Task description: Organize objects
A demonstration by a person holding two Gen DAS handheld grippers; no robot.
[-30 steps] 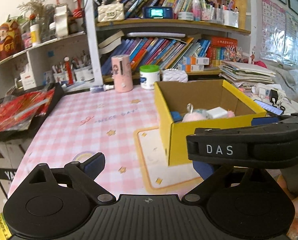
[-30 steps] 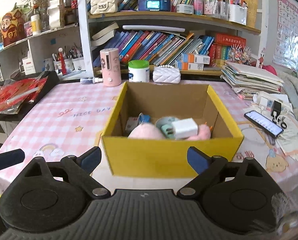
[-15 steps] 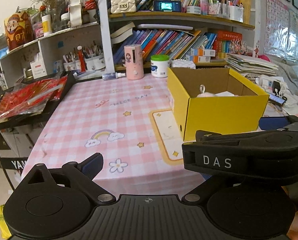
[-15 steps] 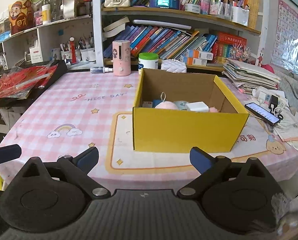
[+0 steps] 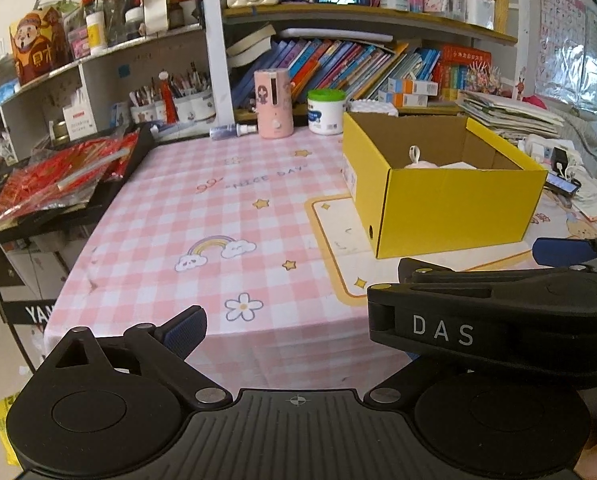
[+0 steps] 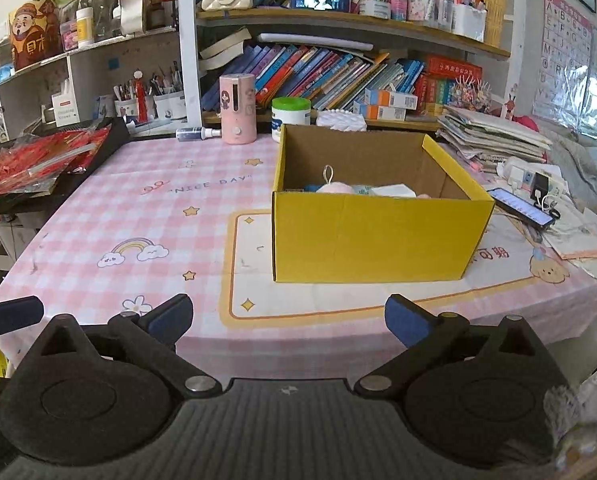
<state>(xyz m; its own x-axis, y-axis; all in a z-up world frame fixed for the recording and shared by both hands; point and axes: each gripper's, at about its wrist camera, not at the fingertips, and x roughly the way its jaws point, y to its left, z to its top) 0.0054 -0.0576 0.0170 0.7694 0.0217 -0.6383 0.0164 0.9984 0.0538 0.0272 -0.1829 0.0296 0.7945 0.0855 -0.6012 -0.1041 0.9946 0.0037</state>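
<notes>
Both grippers hang off the near edge with jaws spread wide and nothing in them, right gripper [image 6: 288, 314] facing the yellow box [image 6: 372, 236] that sits on the pink checkered tabletop [image 6: 150, 216] with a pink plush [image 6: 334, 188] inside, left gripper [image 5: 294, 326] alongside.

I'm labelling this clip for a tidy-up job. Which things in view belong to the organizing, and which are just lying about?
Part of the job:
yellow box
pink plush and white charger inside it
left gripper and right gripper, jaws open, holding nothing

Just lying about:
pink dispenser
green-lidded jar
phone
stacked papers
red packets
</notes>
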